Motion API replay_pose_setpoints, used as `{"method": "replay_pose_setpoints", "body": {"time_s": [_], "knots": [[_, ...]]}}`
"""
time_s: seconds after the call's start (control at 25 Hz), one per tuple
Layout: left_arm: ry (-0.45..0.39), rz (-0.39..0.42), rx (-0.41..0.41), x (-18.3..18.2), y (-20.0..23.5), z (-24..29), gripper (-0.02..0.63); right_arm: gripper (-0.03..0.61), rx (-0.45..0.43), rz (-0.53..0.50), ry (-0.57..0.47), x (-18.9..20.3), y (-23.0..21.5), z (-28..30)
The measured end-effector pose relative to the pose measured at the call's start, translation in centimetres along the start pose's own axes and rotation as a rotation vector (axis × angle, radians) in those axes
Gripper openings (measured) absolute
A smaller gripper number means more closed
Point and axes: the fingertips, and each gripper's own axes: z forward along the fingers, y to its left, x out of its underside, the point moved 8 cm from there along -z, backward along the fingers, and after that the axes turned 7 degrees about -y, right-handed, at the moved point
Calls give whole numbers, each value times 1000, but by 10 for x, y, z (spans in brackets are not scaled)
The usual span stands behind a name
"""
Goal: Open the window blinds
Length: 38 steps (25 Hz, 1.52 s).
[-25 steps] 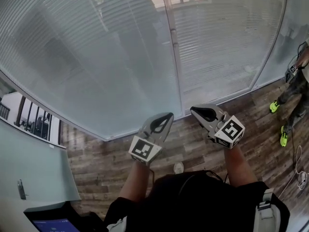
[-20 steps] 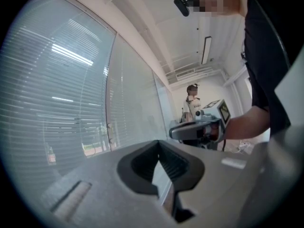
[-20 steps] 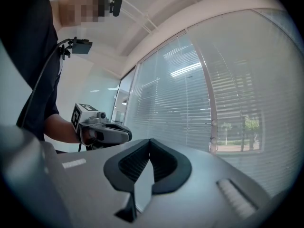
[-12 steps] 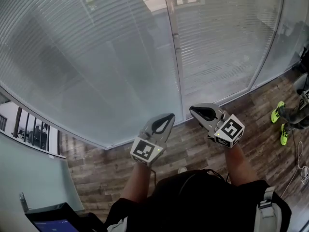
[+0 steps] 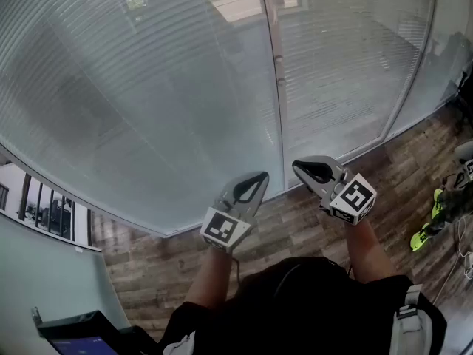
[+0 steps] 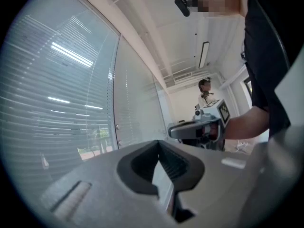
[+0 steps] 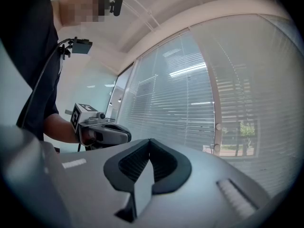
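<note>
Blinds (image 5: 133, 95) are down with slats closed, covering the glass from left to centre, in front of both grippers. Left gripper (image 5: 257, 177): jaws together, nothing between them, not touching the blinds. Right gripper (image 5: 299, 168), just beside it: jaws together, empty. Wooden floor (image 5: 295, 228) below. Green shoe (image 5: 421, 239) far right.

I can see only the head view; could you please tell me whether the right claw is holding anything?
Observer: No. The right gripper view shows the right claw shut, nothing between its jaws.
Operator: And the left one?
Observer: The left claw is shut and empty too, not touching the blinds.
Operator: Anyone beyond them?
Observer: Yes, the left gripper view shows a person standing far behind the right claw.
</note>
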Motion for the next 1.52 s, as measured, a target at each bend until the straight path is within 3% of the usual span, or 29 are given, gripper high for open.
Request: {"method": "replay_pose_setpoints", "body": {"time_s": [0.6,0.88,1.52], "knots": [[-31,-2,24,8,19,10,5,6,29,1,17,6,-12,13],[7,-30,29,4,20,19,5,6,39,20,23,9,-23,12],[-10,-21,-47,15,57,56,5,6,15,36,-15,7,-95,33]]}}
